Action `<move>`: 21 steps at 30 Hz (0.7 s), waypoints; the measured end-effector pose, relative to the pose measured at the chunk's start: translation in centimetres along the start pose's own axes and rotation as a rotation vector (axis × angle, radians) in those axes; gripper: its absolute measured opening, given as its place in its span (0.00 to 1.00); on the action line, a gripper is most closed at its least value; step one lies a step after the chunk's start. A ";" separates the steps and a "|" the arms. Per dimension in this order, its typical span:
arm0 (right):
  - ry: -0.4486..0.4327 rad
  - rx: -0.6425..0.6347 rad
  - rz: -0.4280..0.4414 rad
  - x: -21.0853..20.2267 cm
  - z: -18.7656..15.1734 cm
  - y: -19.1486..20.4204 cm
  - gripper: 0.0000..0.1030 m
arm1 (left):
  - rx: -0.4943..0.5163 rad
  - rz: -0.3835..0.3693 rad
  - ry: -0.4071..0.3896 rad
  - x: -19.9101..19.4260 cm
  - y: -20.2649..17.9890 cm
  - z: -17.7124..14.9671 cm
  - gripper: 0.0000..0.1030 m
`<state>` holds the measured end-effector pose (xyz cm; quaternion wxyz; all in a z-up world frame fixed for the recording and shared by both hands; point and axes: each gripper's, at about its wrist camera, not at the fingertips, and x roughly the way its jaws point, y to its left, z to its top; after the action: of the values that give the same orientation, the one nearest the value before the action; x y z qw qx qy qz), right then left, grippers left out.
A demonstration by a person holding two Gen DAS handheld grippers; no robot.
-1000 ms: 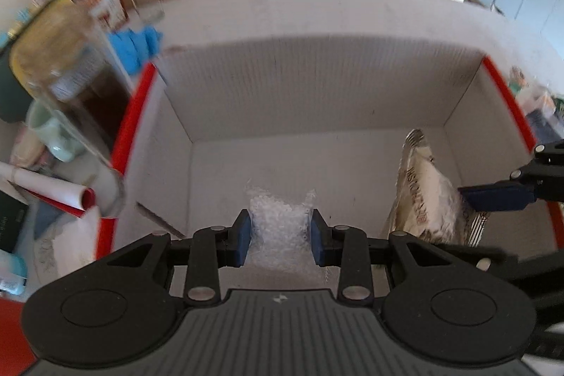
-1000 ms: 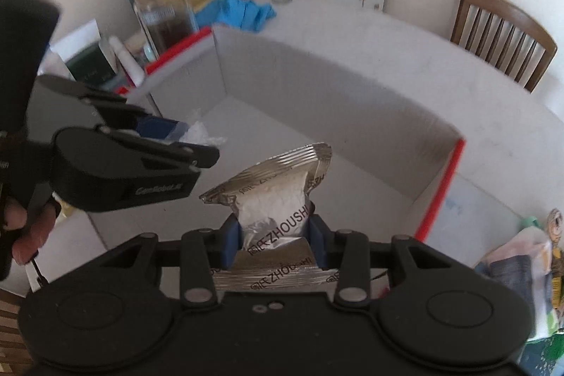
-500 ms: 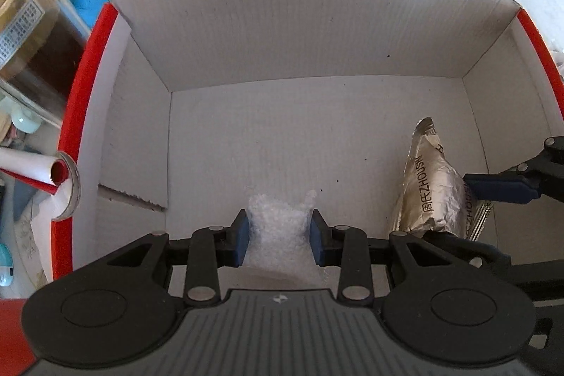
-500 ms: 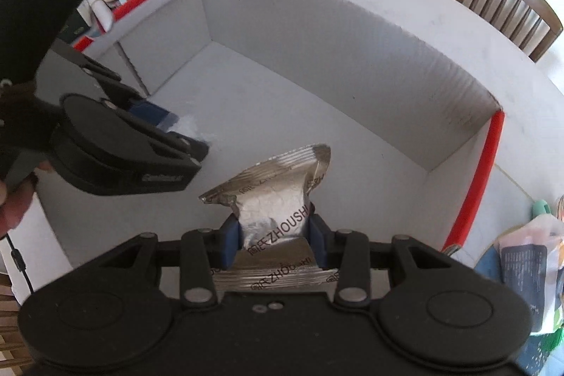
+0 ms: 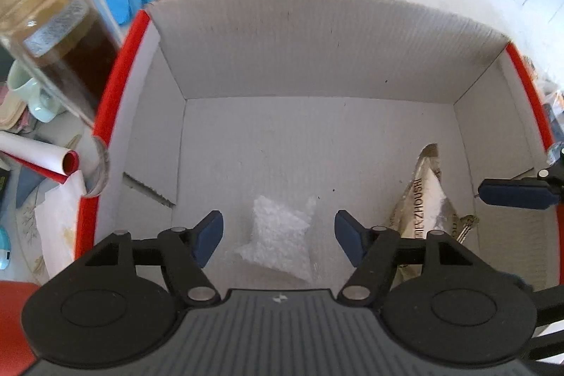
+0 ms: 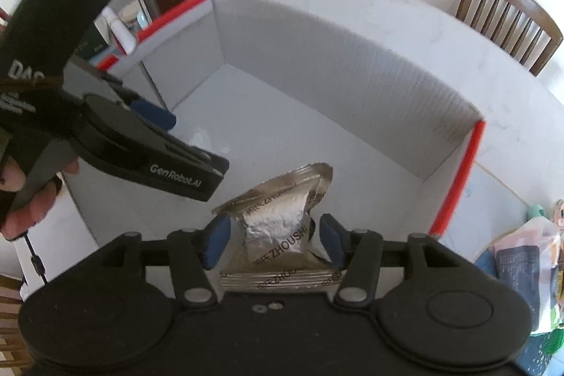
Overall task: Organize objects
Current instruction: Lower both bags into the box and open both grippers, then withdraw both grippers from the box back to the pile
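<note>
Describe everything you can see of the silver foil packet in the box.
The silver foil packet is a crinkled, puffy metallic pouch with flat sealed edges and dark lettering. It sits propped up, upper corner raised, on the floor of the cardboard box near its right side, apart from the white plastic bag. It lies between the blue pads of the right gripper, whose jaws have just been opening; a gap shows on at least the left side, so it looks released.
</note>
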<state>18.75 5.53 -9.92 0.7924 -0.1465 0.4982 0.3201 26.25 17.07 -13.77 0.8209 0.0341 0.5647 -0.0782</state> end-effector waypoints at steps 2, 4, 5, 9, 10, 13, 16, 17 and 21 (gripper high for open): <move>-0.017 0.012 0.013 -0.9 -0.1 -0.2 0.56 | -0.013 -0.007 -0.024 -0.7 0.0 -0.2 0.67; -0.038 0.023 0.023 -1.9 -0.4 -0.5 0.57 | -0.022 -0.007 -0.052 -1.8 -0.5 -0.8 0.67; -0.047 0.027 0.028 -2.4 -0.3 -0.6 0.58 | -0.026 -0.007 -0.068 -2.3 -0.7 -1.0 0.67; -0.089 0.038 0.045 -4.0 -0.7 -1.2 0.59 | -0.042 -0.014 -0.133 -4.5 -1.3 -1.6 0.67; -0.100 0.041 0.048 -4.6 -0.9 -1.4 0.59 | -0.046 -0.015 -0.148 -5.4 -1.7 -1.1 0.67; -0.130 0.050 0.058 -6.2 -1.8 -2.1 0.60 | -0.054 -0.025 -0.192 -7.0 -2.5 -1.3 0.67; -0.158 0.056 0.062 -7.9 -2.9 -3.0 0.60 | -0.043 -0.032 -0.230 -8.0 -3.6 -0.9 0.69; -0.164 0.060 0.060 -8.4 -3.2 -3.2 0.60 | -0.040 -0.034 -0.238 -8.2 -4.1 -0.9 0.70; -0.193 0.085 0.073 -10.3 -4.8 -4.8 0.61 | -0.012 -0.022 -0.279 -9.4 -6.0 -1.0 0.75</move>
<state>15.43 -4.47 -3.46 0.8300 -0.0629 0.4377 0.3400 21.08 12.11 -5.19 0.8908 0.0116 0.4458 -0.0878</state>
